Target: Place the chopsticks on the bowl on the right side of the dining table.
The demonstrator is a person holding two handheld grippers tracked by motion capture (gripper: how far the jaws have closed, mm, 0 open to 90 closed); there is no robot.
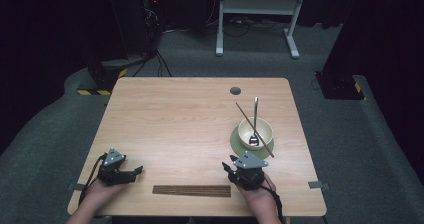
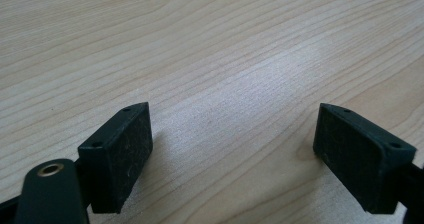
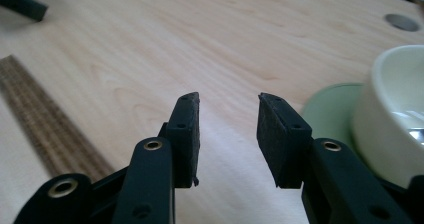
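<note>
Bowl [image 1: 255,132] sits just beyond the right tool [image 1: 234,165], apart.

A recording set-up in a lab or test room, seen from above.

A single pale wooden surface [image 1: 190,124] with a cable hole [image 1: 235,90] stands alone on grey carpet [image 1: 350,149] in a dim room with dark walls. Behind it are the white metal legs of a frame [image 1: 257,14], a dark rack with tangled cables [image 1: 150,19] and a small red light, and heavy stand bases marked with yellow-and-black hazard tape [image 1: 95,91]. Tape tabs [image 1: 315,185] mark the near corners of the surface. The few items laid out, a bowl [image 1: 255,131] on a green plate [image 1: 240,143] and a slatted mat [image 1: 191,190], look like props.
</note>
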